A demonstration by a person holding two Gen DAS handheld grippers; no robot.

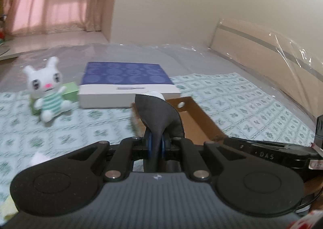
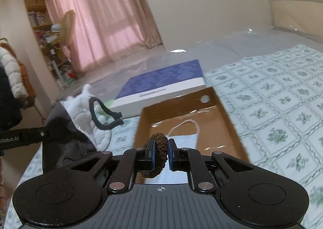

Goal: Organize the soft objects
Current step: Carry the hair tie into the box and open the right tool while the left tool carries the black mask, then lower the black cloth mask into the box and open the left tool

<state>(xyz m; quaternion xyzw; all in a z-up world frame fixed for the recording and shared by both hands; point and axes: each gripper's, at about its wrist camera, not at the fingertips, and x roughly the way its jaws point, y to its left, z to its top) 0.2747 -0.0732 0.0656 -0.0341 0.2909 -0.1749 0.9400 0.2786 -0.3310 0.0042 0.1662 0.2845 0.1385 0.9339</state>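
- Risk — the left tongs (image 1: 156,144) pinch only a narrow fold of the dark grey fabric mask (image 1: 159,111). The rest of it stands up loose above the pads, so a quick swing could work it free and drop it on the bed (image 1: 252,103) short of the box.
- Risk — the right tongs (image 2: 160,153) grip the brown braided hair tie (image 2: 157,154) across 1 side of its loop. It is springy, so it may twist or pop out of the pads.
- Risk — both sets of tongs crowd toward the same brown cardboard box (image 2: 226,111). They could knock each other, or nudge the light box across the bedspread.
- Left tongs: nearly closed, clamped on the grey mask, at the lower centre of the left wrist view. The box sits just behind and to the right of them.
- Right tongs: nearly closed on the hair tie, at the lower centre of the right wrist view, over the near end of the box.
- A white face mask (image 2: 185,138) already lies inside the box, just above the right tongs in the frame.
- A white plush rabbit (image 1: 47,91) sits at the left of the left wrist view, well apart from the tongs, beside a blue and white flat box (image 1: 127,85).
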